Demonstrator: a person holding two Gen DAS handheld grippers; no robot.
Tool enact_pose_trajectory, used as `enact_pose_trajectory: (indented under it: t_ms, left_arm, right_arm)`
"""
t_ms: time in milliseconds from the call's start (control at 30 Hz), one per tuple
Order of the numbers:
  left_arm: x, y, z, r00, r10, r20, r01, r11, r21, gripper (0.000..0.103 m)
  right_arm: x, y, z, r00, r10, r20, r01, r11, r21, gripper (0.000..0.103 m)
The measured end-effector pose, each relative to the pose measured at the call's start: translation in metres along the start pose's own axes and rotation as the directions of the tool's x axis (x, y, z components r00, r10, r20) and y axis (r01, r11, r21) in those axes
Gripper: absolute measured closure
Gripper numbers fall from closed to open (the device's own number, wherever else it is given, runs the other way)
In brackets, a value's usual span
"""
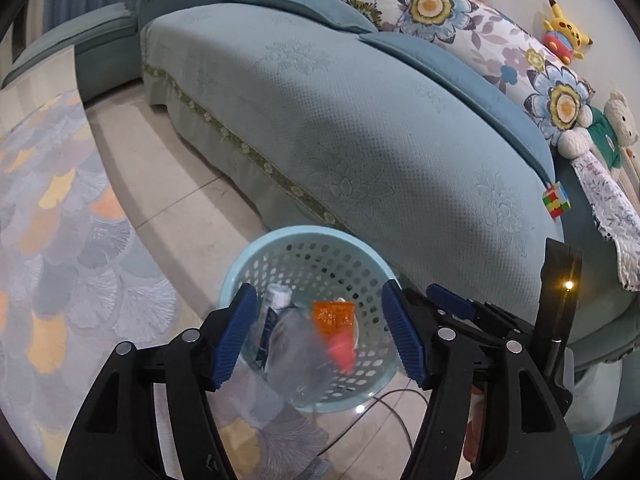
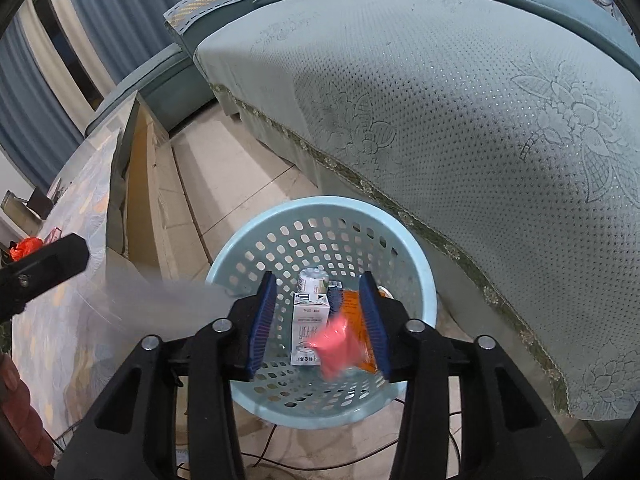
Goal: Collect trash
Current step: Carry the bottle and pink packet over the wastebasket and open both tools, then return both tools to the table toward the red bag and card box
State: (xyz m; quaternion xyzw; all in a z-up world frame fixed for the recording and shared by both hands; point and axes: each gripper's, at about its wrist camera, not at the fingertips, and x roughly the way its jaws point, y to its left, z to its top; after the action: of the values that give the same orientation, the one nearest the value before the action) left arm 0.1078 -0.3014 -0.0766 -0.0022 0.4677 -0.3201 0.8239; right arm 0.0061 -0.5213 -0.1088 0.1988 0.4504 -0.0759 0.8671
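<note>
Plainly, we cannot make out the blurred pink piece of trash [image 2: 335, 346] well: it smears between the blue fingertips of our right gripper [image 2: 320, 324], whose jaws stand apart, and we cannot tell whether anything touches it. It hangs above the open mouth of the pale blue perforated plastic basket [image 2: 248, 256]. Inside the basket we see a white carton with printed text [image 2: 308, 326] standing upright, a white round-topped container [image 2: 314, 280] behind it, and an orange wrapper [image 2: 354, 308] half hidden by the right finger. From the left wrist view a clear plastic bottle [image 1: 290, 344] shows only as a haze. Our left gripper [image 1: 318, 336] holds its jaws wide apart over the same basket. The basket's far rim sits just beside the hanging edge of the teal embossed sofa cover [image 1: 360, 132]; bare beige floor tiles [image 1: 168, 184] lie open to its left, towards the patterned grey-and-orange tabletop [image 1: 52, 208].
</note>
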Motion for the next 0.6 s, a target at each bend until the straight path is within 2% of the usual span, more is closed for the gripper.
enact_pose_trajectory:
  t_ms: [367, 500, 600]
  left_arm:
    - [-0.032, 0.014, 0.003, 0.998, -0.007, 0.064, 0.008, 1.000, -0.023, 0.040]
    - [-0.061, 0.025, 0.005, 0.993, 0.003, 0.115, 0.000, 1.000, -0.029, 0.040]
    - [-0.090, 0.037, 0.007, 0.987, 0.041, 0.154, -0.038, 0.999, -0.022, 0.040]
  right_arm:
    - [-0.012, 0.011, -0.001, 0.999, 0.026, 0.021, -0.026, 1.000, 0.008, 0.058]
    - [-0.032, 0.032, 0.004, 0.994, 0.080, 0.078, -0.078, 0.997, -0.028, 0.055]
    - [-0.050, 0.061, 0.009, 0.984, 0.124, 0.127, -0.113, 0.989, -0.090, 0.053]
